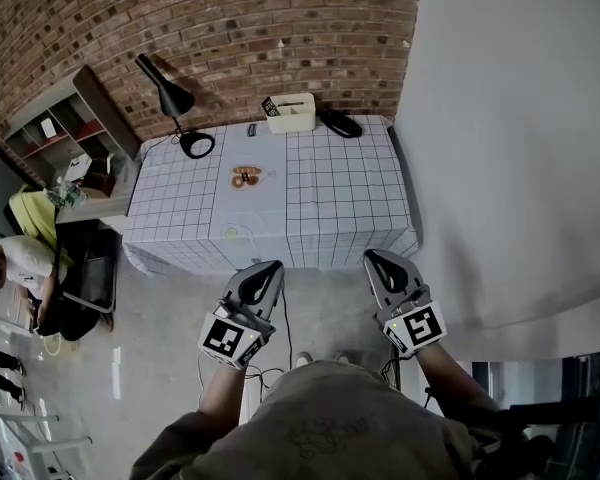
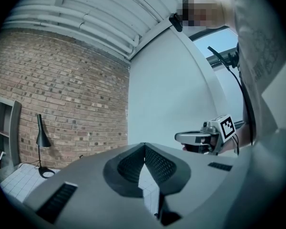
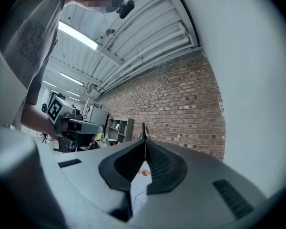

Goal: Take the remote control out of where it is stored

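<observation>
Brick-wall room, concrete floor, one table (image 1: 350, 198) w/ grid-check cloth ahead of you, by the wall. One white box (image 1: 298, 118) sits at the table's far edge; that's the storage, I reckon. The dark slab sticking up out of the box's left end looks like the remote control (image 1: 270, 106), but it's too small to be sure.

- Right of the box: one black oblong thing (image 1: 340, 124), just beside it, can't ID.
- Left of the box: one tiny dark item (image 1: 251, 128), then one black desk lamp (image 1: 175, 98).
- Nearer you than the box: one small dish w/ sth brown (image 1: 245, 176), one pale yellowish bit (image 1: 230, 232).

Two grippers, both well short of the box, off the table's near edge. Left gripper (image 1: 273, 266): jaws together, nothing in them. Right gripper (image 1: 373, 256): same, closed & empty.

Handling, my guess: remote is light, rigid plastic, smooth so it may slip. Pinch the exposed top end across the narrow sides and pull up along its lean. Box is prob light too and may lift w/ it, so steady its rim w/ the other gripper.
</observation>
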A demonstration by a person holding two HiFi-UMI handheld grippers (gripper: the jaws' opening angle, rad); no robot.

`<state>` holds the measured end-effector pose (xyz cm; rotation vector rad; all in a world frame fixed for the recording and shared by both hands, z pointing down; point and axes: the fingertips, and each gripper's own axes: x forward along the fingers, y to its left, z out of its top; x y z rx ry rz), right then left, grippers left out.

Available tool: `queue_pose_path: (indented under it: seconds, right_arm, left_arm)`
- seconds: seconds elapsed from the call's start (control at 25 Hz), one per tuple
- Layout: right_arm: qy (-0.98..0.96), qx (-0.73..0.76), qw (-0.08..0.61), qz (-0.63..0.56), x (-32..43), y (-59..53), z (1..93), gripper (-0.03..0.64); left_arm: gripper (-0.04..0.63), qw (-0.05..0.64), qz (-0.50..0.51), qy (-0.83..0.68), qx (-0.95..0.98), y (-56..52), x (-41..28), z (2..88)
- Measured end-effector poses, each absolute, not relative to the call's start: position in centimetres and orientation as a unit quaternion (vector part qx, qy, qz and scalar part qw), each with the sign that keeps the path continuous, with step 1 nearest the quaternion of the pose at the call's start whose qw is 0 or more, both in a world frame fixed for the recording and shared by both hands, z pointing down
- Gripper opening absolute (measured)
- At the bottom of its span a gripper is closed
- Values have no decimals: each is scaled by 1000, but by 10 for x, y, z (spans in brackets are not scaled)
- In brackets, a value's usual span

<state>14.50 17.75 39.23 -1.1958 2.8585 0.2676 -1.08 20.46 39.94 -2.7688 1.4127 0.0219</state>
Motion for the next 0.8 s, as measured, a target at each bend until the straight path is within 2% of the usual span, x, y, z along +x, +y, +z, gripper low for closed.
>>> queue_pose_path:
  seconds: [0.64,0.8]
  right_arm:
    - [921,-381,14,75,163,168,403,14]
    - [922,-379,16,76,168,164,403,14]
  left_arm:
    - [5,25,14,451,-892,196,9,398]
    - [5,7,25,457,-889,191,8,403]
